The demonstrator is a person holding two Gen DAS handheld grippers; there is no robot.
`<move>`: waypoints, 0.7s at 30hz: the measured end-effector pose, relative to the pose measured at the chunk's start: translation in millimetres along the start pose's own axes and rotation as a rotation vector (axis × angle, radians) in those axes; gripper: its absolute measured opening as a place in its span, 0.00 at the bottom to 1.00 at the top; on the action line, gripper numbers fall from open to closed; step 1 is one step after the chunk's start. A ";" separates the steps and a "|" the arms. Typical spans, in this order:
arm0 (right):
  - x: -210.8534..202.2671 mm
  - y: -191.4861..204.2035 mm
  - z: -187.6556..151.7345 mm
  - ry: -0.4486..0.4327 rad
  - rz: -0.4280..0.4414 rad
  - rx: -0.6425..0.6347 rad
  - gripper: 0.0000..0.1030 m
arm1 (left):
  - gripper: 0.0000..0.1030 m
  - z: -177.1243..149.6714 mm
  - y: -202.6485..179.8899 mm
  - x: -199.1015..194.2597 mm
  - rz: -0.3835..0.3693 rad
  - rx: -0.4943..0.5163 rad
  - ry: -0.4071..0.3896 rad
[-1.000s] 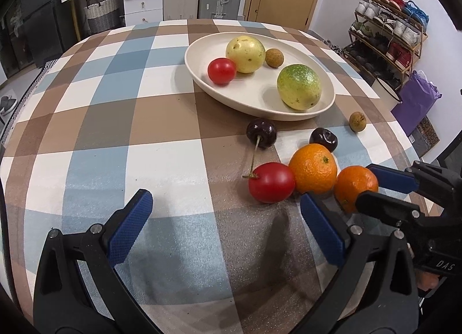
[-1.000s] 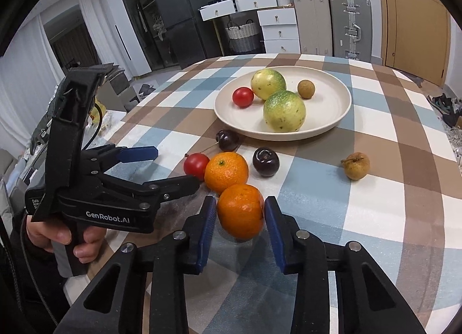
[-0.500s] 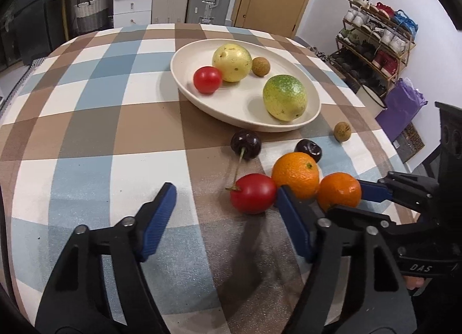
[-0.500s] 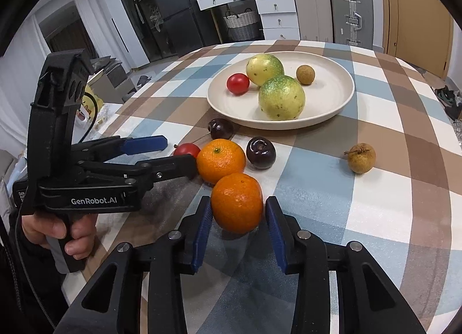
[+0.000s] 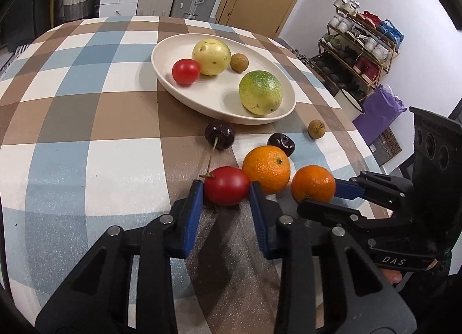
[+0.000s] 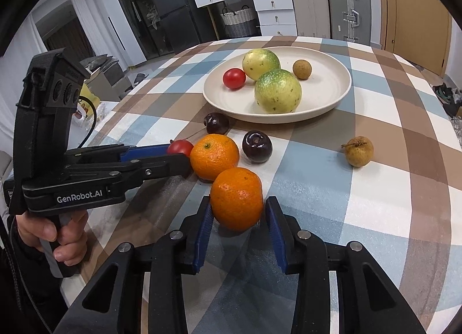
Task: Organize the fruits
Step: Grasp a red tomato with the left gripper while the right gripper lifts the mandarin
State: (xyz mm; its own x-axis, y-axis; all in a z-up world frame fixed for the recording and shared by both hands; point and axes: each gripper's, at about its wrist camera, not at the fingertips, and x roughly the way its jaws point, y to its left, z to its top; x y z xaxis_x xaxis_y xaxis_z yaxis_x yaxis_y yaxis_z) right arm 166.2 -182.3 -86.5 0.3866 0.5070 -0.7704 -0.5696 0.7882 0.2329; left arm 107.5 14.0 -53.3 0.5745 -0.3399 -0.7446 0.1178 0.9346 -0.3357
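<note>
Blue-padded left tongs point(image 5: 226, 192) pinch a tomato point(image 5: 226, 189) on the surface point(image 5: 86, 132); right tongs point(image 6: 237, 212) clamp a mandarin point(image 6: 236, 198). Another mandarin point(image 5: 266, 169) sits between, before the plate point(image 5: 286, 108).

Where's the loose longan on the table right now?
The loose longan sits alone on the tablecloth, right of the dark cherry, just off the plate rim.
</note>
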 end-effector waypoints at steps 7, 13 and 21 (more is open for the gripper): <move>0.1 -0.4 0.6 -0.013 -0.017 0.007 0.37 | 0.29 -4.4 -1.2 -10.2 0.020 0.018 -0.016; -6.4 -1.0 -1.3 -0.030 -0.027 0.017 0.34 | 0.29 -7.8 -5.8 -22.7 0.020 0.033 -0.047; -25.4 -1.1 -0.2 -0.068 -0.039 0.038 0.34 | 0.29 -8.1 -11.4 -42.8 0.014 0.049 -0.092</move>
State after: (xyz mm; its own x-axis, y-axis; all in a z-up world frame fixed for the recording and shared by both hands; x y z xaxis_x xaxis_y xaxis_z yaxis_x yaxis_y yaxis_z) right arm 156.8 -196.1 -67.4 0.4573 0.4968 -0.7377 -0.5254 0.8201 0.2266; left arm 75.0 17.0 -22.2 0.6478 -0.3173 -0.6926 0.1469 0.9441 -0.2951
